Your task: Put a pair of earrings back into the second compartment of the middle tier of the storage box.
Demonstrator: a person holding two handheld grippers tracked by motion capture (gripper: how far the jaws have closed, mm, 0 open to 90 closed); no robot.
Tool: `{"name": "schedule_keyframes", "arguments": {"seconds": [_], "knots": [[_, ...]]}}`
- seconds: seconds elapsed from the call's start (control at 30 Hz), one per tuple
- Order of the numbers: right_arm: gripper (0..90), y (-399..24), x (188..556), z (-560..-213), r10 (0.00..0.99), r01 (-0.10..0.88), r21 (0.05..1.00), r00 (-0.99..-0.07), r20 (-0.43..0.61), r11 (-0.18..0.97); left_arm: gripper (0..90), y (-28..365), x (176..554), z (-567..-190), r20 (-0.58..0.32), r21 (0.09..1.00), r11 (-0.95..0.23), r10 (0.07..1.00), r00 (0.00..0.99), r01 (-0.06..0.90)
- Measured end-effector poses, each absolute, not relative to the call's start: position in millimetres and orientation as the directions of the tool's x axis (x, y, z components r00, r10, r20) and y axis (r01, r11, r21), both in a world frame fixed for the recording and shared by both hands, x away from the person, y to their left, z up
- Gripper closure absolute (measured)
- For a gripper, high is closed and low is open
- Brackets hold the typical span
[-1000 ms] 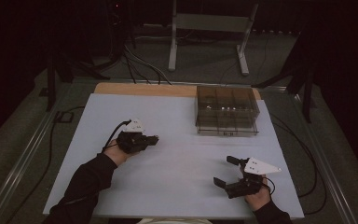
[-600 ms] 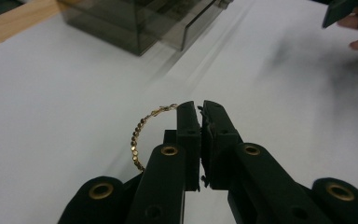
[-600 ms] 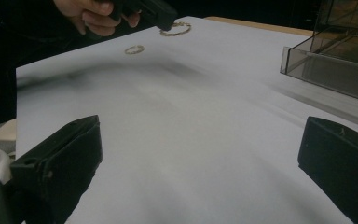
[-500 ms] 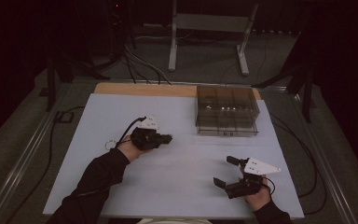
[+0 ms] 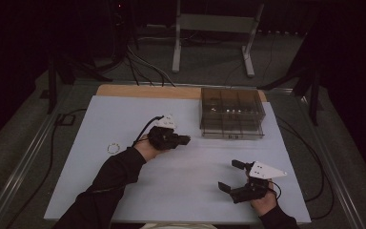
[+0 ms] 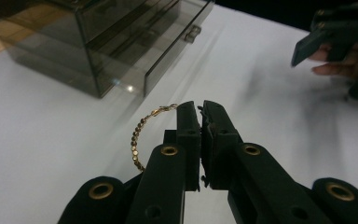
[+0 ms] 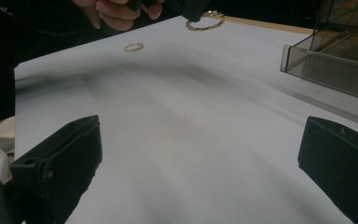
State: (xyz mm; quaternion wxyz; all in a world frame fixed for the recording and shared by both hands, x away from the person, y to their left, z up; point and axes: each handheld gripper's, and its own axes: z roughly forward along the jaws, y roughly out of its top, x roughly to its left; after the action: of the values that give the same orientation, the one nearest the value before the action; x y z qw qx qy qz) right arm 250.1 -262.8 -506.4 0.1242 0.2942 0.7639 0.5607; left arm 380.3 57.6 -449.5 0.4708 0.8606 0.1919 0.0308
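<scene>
My left gripper [image 5: 185, 140] hovers over the middle of the white table, shut on a gold bead bracelet [image 6: 139, 135] that loops out to the left of its closed jaws [image 6: 200, 109]. The bracelet [image 7: 205, 21] also hangs from that gripper in the right gripper view. A smoky clear drawer box [image 5: 232, 112] stands just right of and beyond the left gripper; its drawer front with a small handle [image 6: 193, 33] faces me. My right gripper [image 5: 231, 175] rests near the table's front right, jaws wide open and holding nothing [image 7: 200, 144].
A second gold ring-shaped bracelet [image 5: 113, 148] lies on the white table [image 5: 76, 191] to the left of the left forearm, and appears as well [image 7: 134, 46]. Cables run off both table sides. A metal stand [image 5: 212, 28] is behind the table.
My left gripper has moved right and a little forward with the bracelet, closer to the drawer box. The right gripper has stayed where it was.
</scene>
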Motion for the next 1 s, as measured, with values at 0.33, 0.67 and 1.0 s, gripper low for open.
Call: {"name": "schedule_keyframes", "arguments": {"seconds": [0.33,0.67,1.0], "knots": [[0.0,-261.9,249.9,-506.4,0.587,0.311,0.929,-0.797,0.139,0.202,87.5,32.8,387.8,-440.1,-0.158,0.842,-0.446,0.332,0.93,0.303],[0.0,-261.8,249.9,-506.5,0.582,0.311,0.929,-0.801,0.141,0.203,87.5,-3.2,395.3,-436.0,-0.165,0.848,-0.441,0.31,0.936,0.296],[0.0,-261.6,249.0,-506.1,0.576,0.309,0.93,-0.805,0.143,0.201,87.4,-39.0,405.5,-434.0,-0.186,0.848,-0.441,0.271,0.944,0.293]]}}
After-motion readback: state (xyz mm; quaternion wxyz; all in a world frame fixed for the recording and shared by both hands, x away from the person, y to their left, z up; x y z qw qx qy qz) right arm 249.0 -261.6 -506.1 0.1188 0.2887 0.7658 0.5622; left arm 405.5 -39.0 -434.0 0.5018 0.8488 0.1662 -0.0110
